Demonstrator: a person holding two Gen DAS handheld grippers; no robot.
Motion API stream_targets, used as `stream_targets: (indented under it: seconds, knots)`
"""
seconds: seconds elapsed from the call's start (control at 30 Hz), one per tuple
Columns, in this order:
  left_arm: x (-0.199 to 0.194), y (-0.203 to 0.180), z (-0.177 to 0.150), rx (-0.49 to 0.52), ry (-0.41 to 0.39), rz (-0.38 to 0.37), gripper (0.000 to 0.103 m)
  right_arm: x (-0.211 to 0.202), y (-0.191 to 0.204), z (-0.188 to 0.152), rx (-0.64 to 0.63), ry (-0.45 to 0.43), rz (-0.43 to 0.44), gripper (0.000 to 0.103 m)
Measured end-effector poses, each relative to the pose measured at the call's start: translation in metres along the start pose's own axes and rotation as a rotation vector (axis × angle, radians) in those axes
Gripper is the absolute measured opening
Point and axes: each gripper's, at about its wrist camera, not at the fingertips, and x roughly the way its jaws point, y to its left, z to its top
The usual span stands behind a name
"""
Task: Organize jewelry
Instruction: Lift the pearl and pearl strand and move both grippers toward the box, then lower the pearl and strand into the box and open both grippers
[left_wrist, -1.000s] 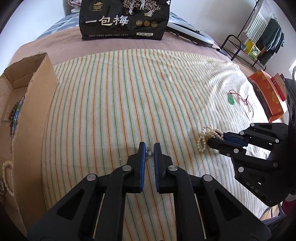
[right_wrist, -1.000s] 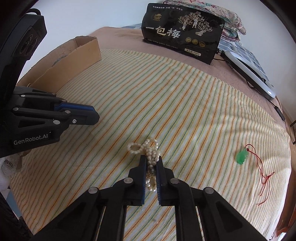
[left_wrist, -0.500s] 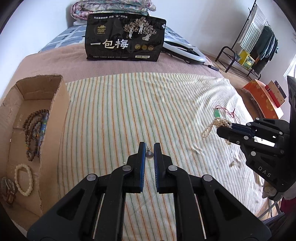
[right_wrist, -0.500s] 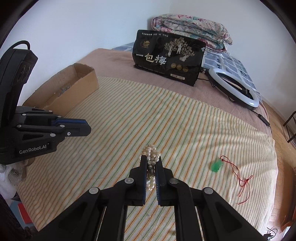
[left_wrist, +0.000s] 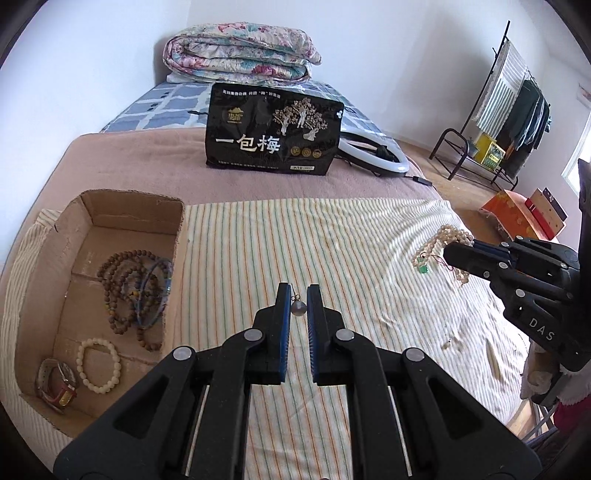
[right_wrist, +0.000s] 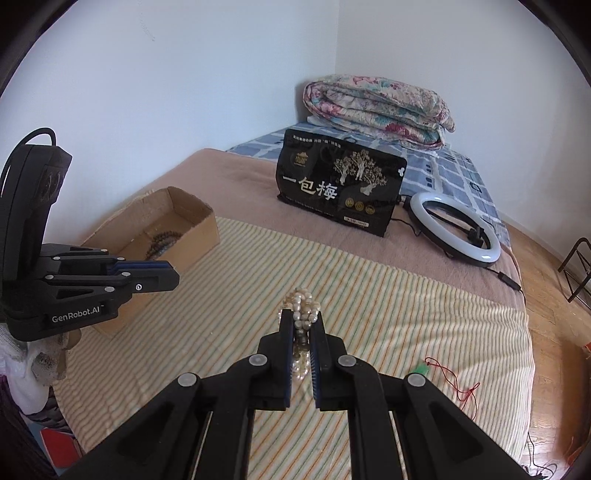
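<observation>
My left gripper (left_wrist: 298, 295) is shut on a small grey bead pendant (left_wrist: 298, 308) and holds it above the striped cloth, right of the cardboard box (left_wrist: 122, 206). The box holds brown bead strands (left_wrist: 122, 284), a white bead bracelet (left_wrist: 99, 365) and a watch (left_wrist: 57, 382). My right gripper (right_wrist: 301, 321) is shut on a pearl necklace (right_wrist: 301, 306), lifted off the cloth; it also shows in the left wrist view (left_wrist: 448, 236). A green pendant on a red cord (right_wrist: 421, 368) lies on the cloth to the right.
A black snack bag (left_wrist: 273, 136) stands at the back on the brown blanket, with a ring light (right_wrist: 456, 229) beside it and a folded quilt (left_wrist: 240, 55) behind. A clothes rack (left_wrist: 509, 118) and an orange box (left_wrist: 513, 210) stand right of the bed.
Both grippers have risen well above the cloth. The right gripper has lifted the pearl necklace off the cloth. The box's inside has come into view.
</observation>
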Motion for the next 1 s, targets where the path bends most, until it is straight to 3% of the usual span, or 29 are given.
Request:
stream_targets:
  seconds: [0.43,1.0]
  knots:
    - [-0.039,0.069,0.014,-0.082,-0.052,0.078,0.007,-0.008,0.059,0.04,-0.022,-0.079,0.083,0.005]
    - [-0.045,0.164,0.026,-0.205,-0.038,0.134,0.007,0.031,0.15,0.051,-0.096,-0.038,0.239,0.005]
